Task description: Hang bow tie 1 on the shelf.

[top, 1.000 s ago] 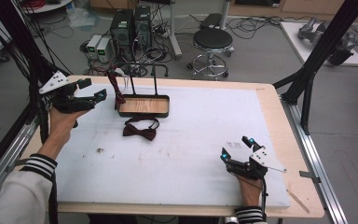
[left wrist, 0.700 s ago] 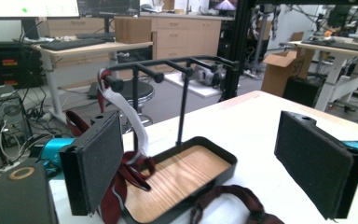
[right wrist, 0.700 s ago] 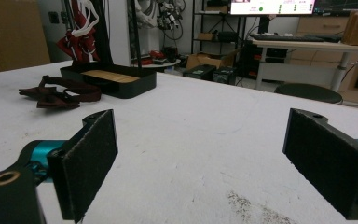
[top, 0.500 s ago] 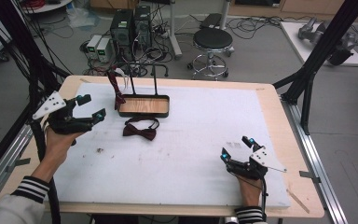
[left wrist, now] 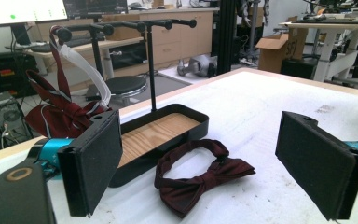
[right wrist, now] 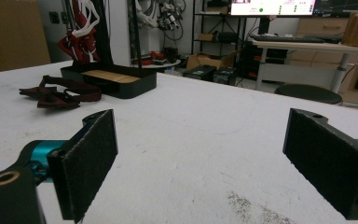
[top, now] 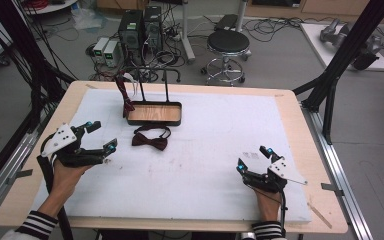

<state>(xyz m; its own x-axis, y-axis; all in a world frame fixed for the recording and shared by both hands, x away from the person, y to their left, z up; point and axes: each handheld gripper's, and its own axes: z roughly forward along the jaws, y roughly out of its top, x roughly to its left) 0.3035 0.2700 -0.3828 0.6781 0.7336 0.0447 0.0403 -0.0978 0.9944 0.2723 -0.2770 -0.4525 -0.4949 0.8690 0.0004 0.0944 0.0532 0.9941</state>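
white padding covers the tabletop (top: 220, 150); a maroon bow tie (top: 150, 141) lies just in front of the black tray (top: 154, 113). left gripper (top: 100, 137) faces it, jaws wide, right gripper (top: 252, 159) wide too, well apart. likely next: reach and close on the knot.

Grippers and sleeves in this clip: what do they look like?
Both the left gripper and the right gripper are black, with teal fittings at the jaw bases, flat black padded jaws and a white plate on top. A black cable trails from each. The sleeves are striped black and white.
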